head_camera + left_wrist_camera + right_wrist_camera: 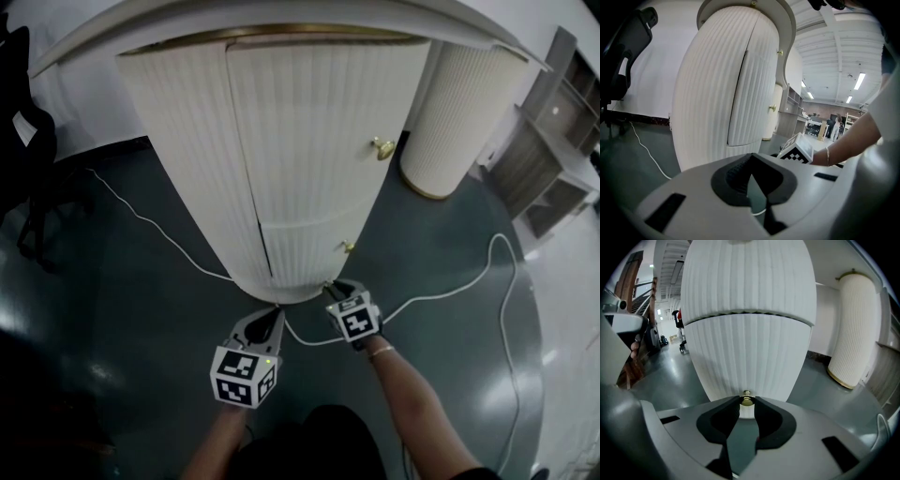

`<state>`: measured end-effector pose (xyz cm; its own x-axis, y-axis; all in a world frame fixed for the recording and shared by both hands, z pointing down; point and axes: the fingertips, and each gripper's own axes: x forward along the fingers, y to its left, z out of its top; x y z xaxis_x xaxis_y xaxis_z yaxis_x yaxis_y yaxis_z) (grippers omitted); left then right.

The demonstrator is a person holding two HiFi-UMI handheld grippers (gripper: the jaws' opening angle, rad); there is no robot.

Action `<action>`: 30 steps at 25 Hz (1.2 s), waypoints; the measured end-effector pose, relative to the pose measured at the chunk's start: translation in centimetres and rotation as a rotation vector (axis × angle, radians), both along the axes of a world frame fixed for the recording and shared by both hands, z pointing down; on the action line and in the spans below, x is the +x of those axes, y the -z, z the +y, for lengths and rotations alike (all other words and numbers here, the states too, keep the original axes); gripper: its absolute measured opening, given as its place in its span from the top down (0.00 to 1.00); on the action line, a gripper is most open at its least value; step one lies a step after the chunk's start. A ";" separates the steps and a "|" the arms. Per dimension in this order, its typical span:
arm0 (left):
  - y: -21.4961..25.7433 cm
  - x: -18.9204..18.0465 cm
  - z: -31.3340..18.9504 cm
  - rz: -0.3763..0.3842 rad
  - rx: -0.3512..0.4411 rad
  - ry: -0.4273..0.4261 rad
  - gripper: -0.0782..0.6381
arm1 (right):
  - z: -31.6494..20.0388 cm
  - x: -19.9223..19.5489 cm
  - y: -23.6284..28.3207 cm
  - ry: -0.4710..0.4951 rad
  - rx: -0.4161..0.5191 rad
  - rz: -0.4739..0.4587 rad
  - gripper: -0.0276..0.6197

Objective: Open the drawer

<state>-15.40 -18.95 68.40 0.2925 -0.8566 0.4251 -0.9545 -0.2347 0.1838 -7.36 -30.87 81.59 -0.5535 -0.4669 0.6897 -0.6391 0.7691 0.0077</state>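
Right claw (747,402) reaches to the foot of the tall cream ribbed cabinet (281,122), at its lowest drawer (745,357). The drawer has a curved, fluted front that sits flush and shut. The claw's jaws are clamped on the small brass knob (746,399). Left claw (751,157) hovers beside it, jaws together, empty. The right claw's body hides the drawer's lower edge, and the head view barely shows the drawer.

Dim overall. Ribbed cabinet (291,141) brightest, evenly lit; floor (141,309) beside it dark with soft glare patches. Ceiling strip lights (859,80) right of cabinet. Strong fisheye bending, black vignette at edges.
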 end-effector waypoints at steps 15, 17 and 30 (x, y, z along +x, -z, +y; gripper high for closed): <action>0.8 1.1 -0.1 0.012 0.017 -0.013 0.89 | 5.1 7.8 -0.8 0.026 0.008 0.057 0.81; 0.9 2.0 0.2 -0.003 0.018 -0.038 0.89 | 6.1 9.0 -0.8 0.019 0.005 0.062 0.81; 1.6 5.0 0.7 -0.039 0.021 -0.112 0.89 | 10.8 15.1 -1.1 -0.006 -0.028 0.078 0.81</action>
